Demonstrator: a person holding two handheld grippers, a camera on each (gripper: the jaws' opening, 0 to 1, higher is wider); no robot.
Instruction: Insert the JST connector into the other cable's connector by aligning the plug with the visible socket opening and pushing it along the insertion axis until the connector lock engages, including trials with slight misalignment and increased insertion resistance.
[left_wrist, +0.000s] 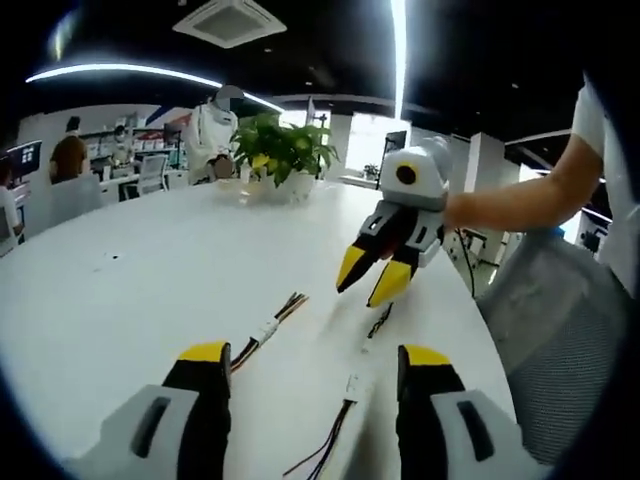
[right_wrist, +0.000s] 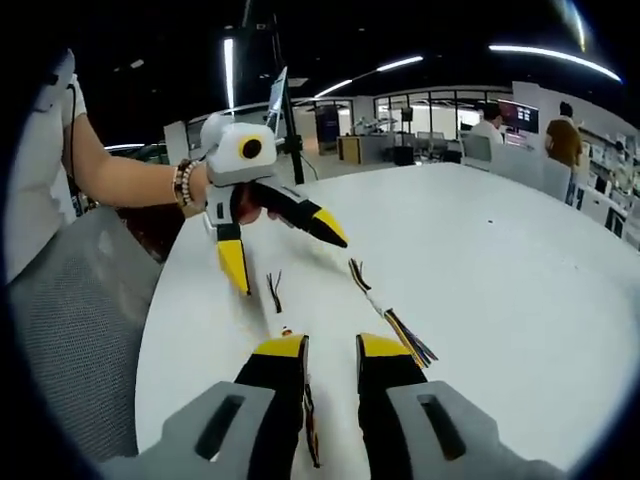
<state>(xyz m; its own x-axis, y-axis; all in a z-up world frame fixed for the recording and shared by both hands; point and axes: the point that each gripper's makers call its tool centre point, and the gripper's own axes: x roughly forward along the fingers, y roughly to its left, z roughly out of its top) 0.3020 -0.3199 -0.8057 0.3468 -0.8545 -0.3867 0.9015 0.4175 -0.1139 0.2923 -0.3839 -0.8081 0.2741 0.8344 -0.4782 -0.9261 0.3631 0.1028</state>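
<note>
Cables lie loose on the white table (left_wrist: 120, 270): one cable (left_wrist: 335, 430) between the spread left gripper (left_wrist: 315, 368) jaws, a second cable (left_wrist: 268, 325) just beyond, the right gripper (left_wrist: 372, 278) hovering open farther out above them.

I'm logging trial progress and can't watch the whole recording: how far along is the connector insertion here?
Nothing looks done yet: the two cables lie apart on the white table, the striped cable beside the black-wired cable, unmated. In hand: the left gripper is open over them, and the right gripper is open, a cable between its jaws but not gripped. Left: grasping both, aligning, pushing until locked.
</note>
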